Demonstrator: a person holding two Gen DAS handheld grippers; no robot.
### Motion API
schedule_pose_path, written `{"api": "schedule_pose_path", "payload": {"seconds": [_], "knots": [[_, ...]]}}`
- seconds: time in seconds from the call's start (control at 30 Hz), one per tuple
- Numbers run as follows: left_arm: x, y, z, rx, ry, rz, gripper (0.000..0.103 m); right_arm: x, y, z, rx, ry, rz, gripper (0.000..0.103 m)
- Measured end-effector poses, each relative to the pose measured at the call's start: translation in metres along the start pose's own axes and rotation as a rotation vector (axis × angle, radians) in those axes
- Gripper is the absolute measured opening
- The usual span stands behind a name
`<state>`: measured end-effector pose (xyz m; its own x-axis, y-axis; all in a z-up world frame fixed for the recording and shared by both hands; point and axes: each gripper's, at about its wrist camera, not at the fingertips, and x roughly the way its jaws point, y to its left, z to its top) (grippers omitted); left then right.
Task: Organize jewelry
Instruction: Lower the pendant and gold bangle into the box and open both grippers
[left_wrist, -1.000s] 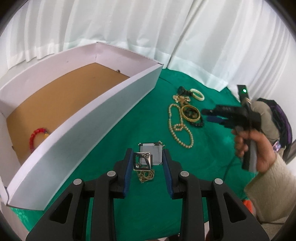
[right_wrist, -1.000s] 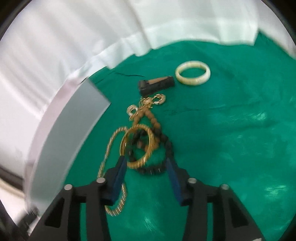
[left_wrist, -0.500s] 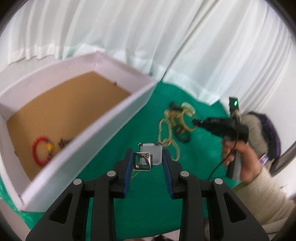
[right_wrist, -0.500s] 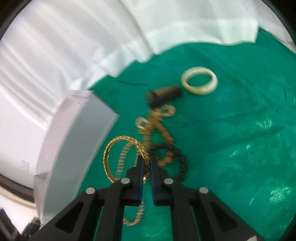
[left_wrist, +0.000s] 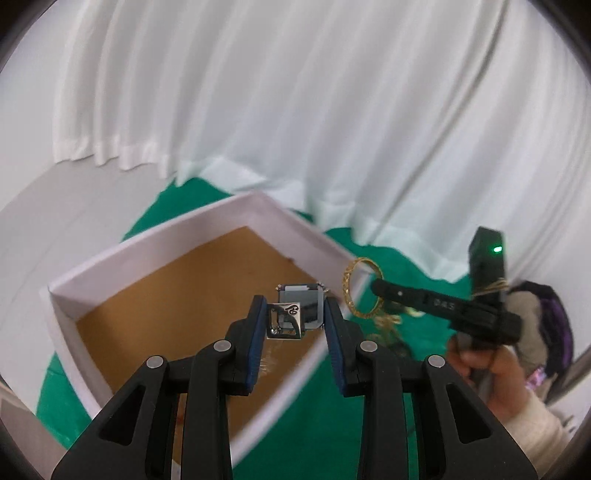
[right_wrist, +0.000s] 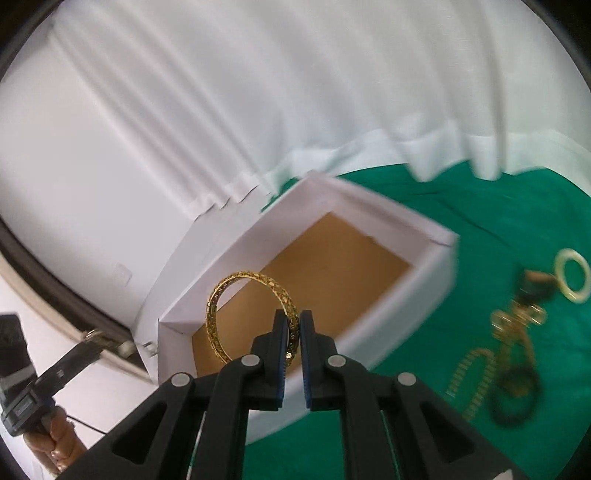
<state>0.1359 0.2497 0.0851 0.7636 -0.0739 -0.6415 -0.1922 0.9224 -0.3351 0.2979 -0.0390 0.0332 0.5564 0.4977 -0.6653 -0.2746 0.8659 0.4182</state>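
Jaws pinching filigree gold bangle (right_wrist: 255, 314) upright, silver square pendant (left_wrist: 286, 320) clamped

Right gripper (right_wrist: 291, 334) has lifted gold bangle (right_wrist: 251, 314) off cloth to box (right_wrist: 439, 240); left gripper (left_wrist: 295, 317) raised pendant (left_wrist: 291, 315) over box.

– That bangle (right_wrist: 251, 314) looks like pierced gold metal, quite shiny. And the box (right_wrist: 369, 206)?

– White matt card walls, plain brown cardboard floor. The cloth (right_wrist: 517, 206) under it is green, with a soft sheen.

– The square pendant (left_wrist: 286, 320)?

– Polished silvery metal. Those gripper fingers (left_wrist: 255, 332) look like matt black plastic with blue pads.
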Motion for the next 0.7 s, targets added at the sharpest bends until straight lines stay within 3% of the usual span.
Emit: {"api": "schedule_pose_path", "payload": {"seconds": [0.13,0.27,0.4,0.43,0.47,0.5,0.53,0.63,0.7], "knots": [[0.052,0.036,-0.007,-0.055,0.061,0.052,0.03,0.056,0.021,-0.002,-0.036,0.084,-0.012,0.007],[0.098,0.065,-0.021,-0.086,0.123,0.129,0.03,0.113,0.021,-0.014,-0.07,0.186,-0.085,0.007],[0.125,0.08,-0.036,-0.062,0.191,0.219,0.038,0.13,0.022,-0.028,-0.07,0.203,-0.133,0.01],[0.126,0.081,-0.04,-0.051,0.198,0.246,0.052,0.129,0.023,-0.029,-0.08,0.192,-0.143,0.017],[0.123,0.081,-0.042,-0.046,0.195,0.255,0.064,0.126,0.024,-0.03,-0.088,0.183,-0.146,0.033],[0.12,0.08,-0.043,-0.04,0.185,0.261,0.068,0.121,0.024,-0.03,-0.086,0.171,-0.14,0.043],[0.114,0.078,-0.044,-0.033,0.172,0.267,0.075,0.119,0.024,-0.031,-0.078,0.162,-0.137,0.06],[0.094,0.07,-0.049,-0.01,0.127,0.285,0.087,0.1,0.023,-0.036,-0.082,0.128,-0.148,0.065],[0.08,0.06,-0.052,0.005,0.1,0.286,0.089,0.086,0.024,-0.039,-0.115,0.094,-0.164,0.065]]}}
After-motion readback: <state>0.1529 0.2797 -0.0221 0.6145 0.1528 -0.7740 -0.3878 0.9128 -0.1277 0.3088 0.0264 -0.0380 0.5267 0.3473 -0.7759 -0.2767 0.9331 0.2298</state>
